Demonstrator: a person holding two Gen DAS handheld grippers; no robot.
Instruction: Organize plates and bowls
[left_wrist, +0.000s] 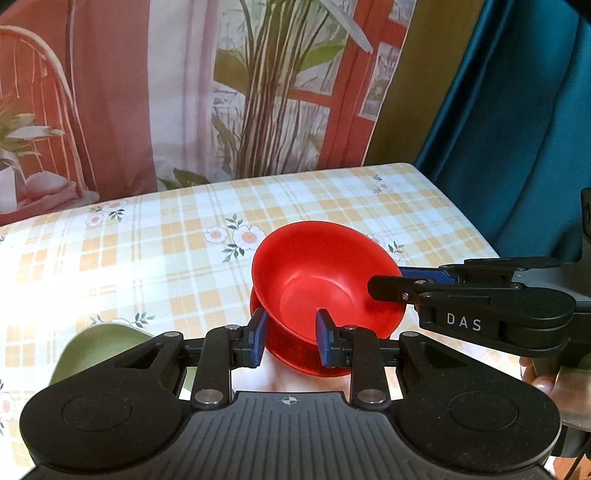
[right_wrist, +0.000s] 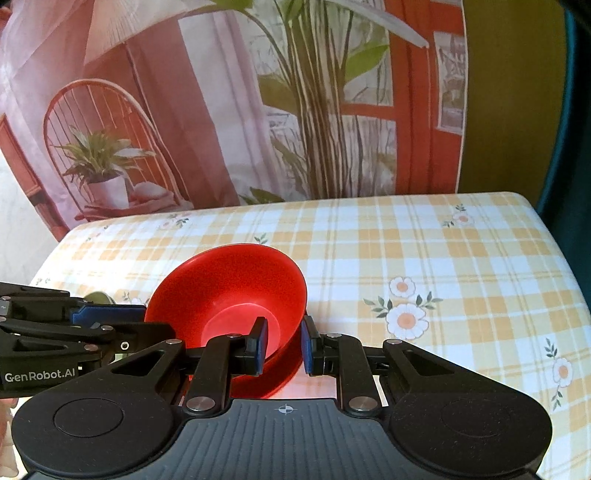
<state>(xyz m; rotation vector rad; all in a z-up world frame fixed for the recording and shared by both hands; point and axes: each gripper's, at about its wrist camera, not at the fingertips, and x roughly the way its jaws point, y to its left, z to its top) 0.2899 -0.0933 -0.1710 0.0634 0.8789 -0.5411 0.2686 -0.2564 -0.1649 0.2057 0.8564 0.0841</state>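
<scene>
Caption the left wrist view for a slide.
Both grippers pinch the red bowl's rim above a red plate.

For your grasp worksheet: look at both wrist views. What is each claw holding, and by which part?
Both hold the red bowl by its rim: the left claw grips the near edge, the right claw the opposite edge. Each has one finger inside, one outside the wall.

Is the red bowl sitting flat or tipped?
Tipped. The red bowl leans in both views, one rim edge higher, held by both grippers above a red plate on the table.
</scene>
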